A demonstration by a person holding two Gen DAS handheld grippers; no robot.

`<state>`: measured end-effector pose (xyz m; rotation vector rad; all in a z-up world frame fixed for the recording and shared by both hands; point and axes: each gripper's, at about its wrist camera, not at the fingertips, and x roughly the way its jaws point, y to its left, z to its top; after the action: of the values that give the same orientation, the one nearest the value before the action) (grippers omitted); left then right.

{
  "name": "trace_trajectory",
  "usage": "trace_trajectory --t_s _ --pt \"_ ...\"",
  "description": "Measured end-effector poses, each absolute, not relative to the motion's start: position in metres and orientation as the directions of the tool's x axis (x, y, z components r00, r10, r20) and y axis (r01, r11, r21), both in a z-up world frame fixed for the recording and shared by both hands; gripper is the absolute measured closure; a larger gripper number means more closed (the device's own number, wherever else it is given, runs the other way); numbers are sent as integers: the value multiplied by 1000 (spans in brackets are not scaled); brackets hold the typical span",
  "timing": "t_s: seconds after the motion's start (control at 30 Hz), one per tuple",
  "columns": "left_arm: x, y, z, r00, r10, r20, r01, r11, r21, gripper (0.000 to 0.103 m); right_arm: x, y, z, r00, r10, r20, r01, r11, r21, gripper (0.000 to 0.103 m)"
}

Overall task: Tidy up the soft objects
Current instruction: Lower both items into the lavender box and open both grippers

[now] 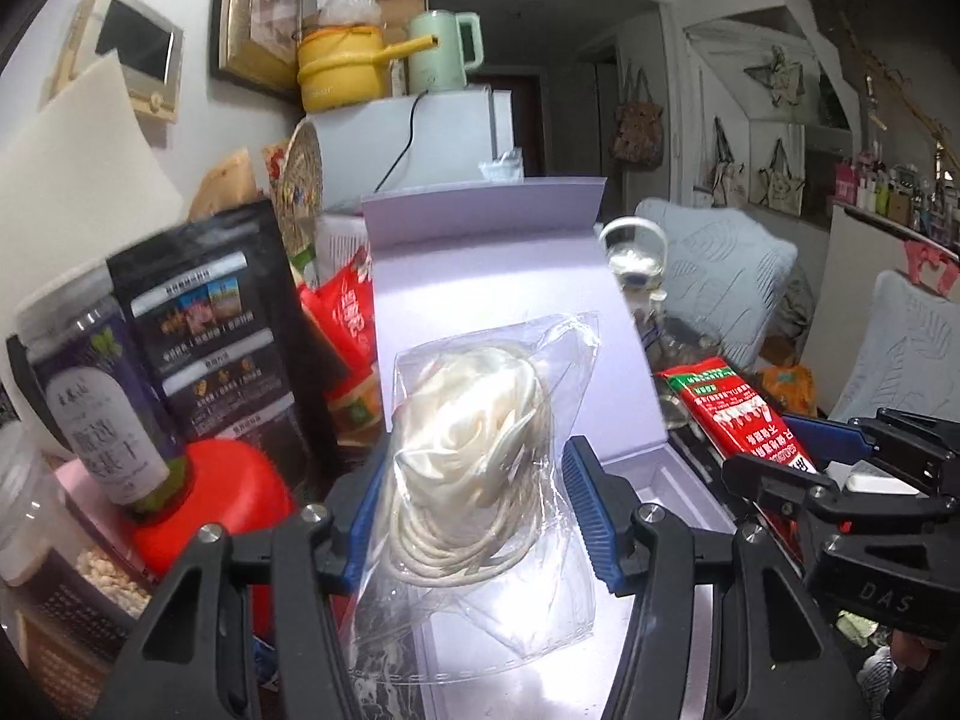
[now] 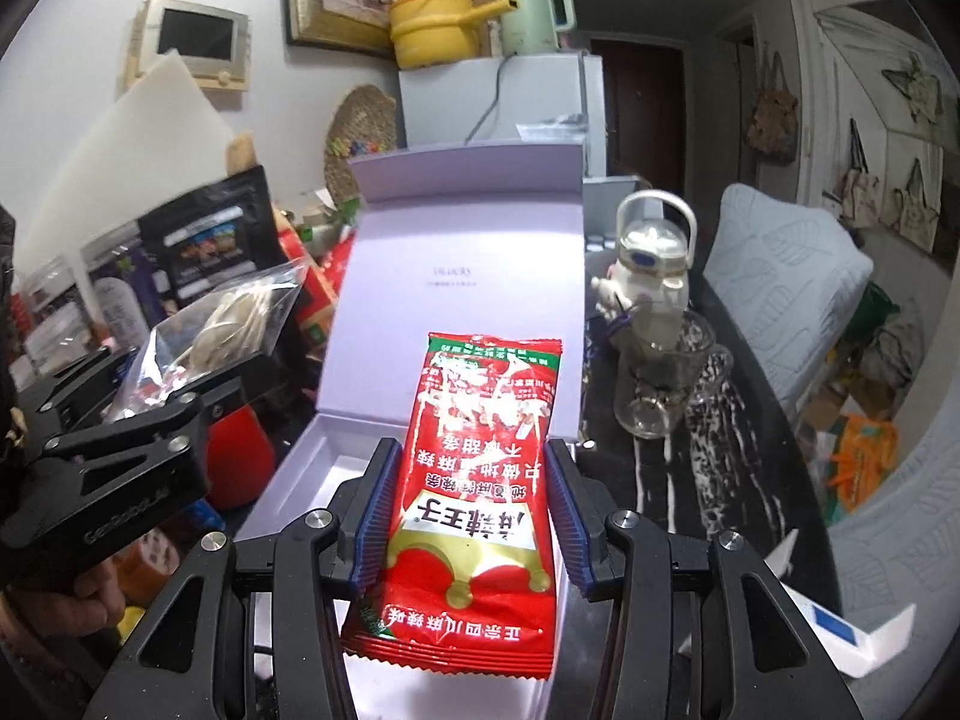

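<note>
Left wrist view: left gripper (image 1: 474,516) grasps a clear bag (image 1: 480,450), right gripper (image 2: 471,516) a red packet (image 2: 474,498); both could snag the box (image 2: 300,468) rim.

A dark table with a white marbled pattern (image 2: 708,438) carries the clutter, its bare top showing best in the right wrist view. An open lilac box (image 2: 336,450) sits on it with its lid (image 2: 468,252) standing upright at the back, and to the right of the box stand a clear glass cup (image 2: 663,384) and, behind it, a white bottle with a loop handle (image 2: 651,264). To the left of the box a black pouch (image 1: 222,324), a dark-labelled jar (image 1: 102,384) and a red rounded object (image 1: 222,498) crowd together, though what each rests on is hidden, and a small white and blue box (image 2: 840,636) lies at the near right.
</note>
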<state>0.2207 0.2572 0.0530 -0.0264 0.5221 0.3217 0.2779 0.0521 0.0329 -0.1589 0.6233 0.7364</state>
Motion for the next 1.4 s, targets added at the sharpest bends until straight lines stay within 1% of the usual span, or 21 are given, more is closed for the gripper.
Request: trace_trajectory --t_s 0.17,0.27,0.67,0.77,0.83,0.87,0.93,1.0,1.4 --pt "237 264 34 781 283 -557 -311 949 47 48 286 65 15 556 548 -625 -673 738 49 56" --pt "243 265 24 760 261 -595 -306 952 26 48 291 68 7 541 540 -644 -671 739 57 56" --pt "259 265 6 690 254 -677 -308 950 42 48 300 70 -7 525 505 -685 -656 753 52 54" --pt "262 267 5 679 261 -686 -321 946 42 45 302 70 -8 530 497 -687 -650 758 47 49" --pt "264 268 3 663 271 -697 -334 941 48 42 302 69 -7 527 502 -686 -649 759 56 42" --pt "266 270 1 653 278 -704 -342 938 52 41 303 68 -7 529 502 -685 -647 761 58 35" --pt "267 272 -1 643 290 -709 -355 933 61 28 303 67 -5 531 505 -680 -644 762 63 34" --pt "267 273 -1 641 302 -705 -364 929 66 24 303 66 -5 534 500 -682 -642 764 58 34" --pt "253 268 18 678 300 -671 -358 932 54 24 294 60 10 567 494 -659 -637 770 29 34"
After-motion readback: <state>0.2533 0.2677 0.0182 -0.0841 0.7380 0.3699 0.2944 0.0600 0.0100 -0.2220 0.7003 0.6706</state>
